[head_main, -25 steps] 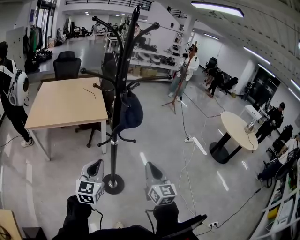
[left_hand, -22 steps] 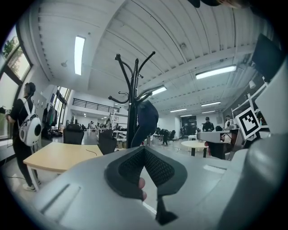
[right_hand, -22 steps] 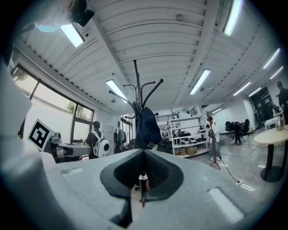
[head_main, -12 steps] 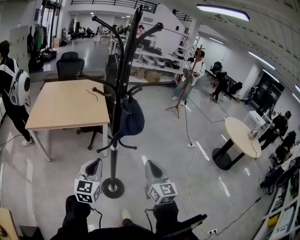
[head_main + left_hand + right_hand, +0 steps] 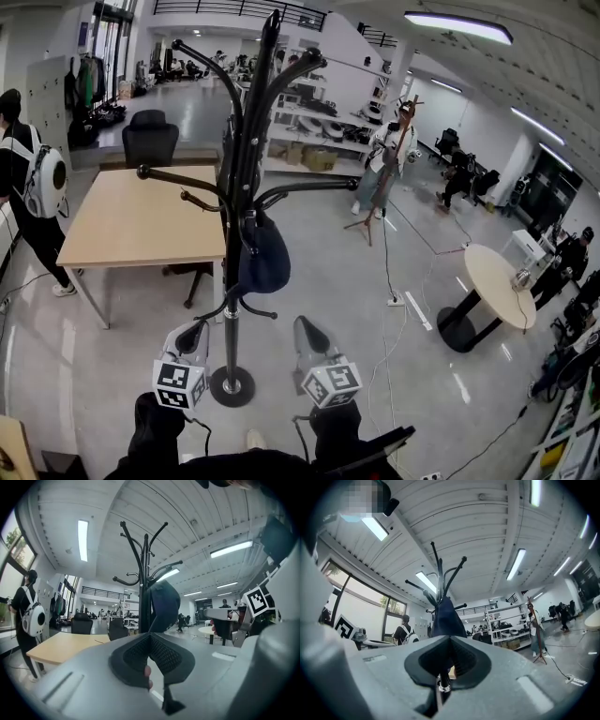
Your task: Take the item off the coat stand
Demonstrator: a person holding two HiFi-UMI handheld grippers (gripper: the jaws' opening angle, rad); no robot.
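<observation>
A black coat stand (image 5: 246,178) rises in the middle of the head view, its round base (image 5: 232,386) on the floor between my two grippers. A dark navy item (image 5: 262,253) hangs from a lower hook beside the pole. My left gripper (image 5: 194,334) points up just left of the base and is shut with nothing in it. My right gripper (image 5: 307,330) stands right of the base, also shut with nothing in it. Both are below the item and apart from it. The left gripper view shows the item (image 5: 164,603) ahead of the gripper (image 5: 150,637). In the right gripper view the item (image 5: 447,618) hangs beyond the gripper (image 5: 451,639).
A wooden table (image 5: 141,220) and a black chair (image 5: 150,141) stand behind the stand on the left. A person with a white backpack (image 5: 28,178) is at far left. A round table (image 5: 497,281), floor cables (image 5: 394,300) and a person (image 5: 389,155) are on the right.
The head view has drawn a little nearer the coat stand, whose base now sits lower between the grippers. Both grippers keep their places and stay shut.
</observation>
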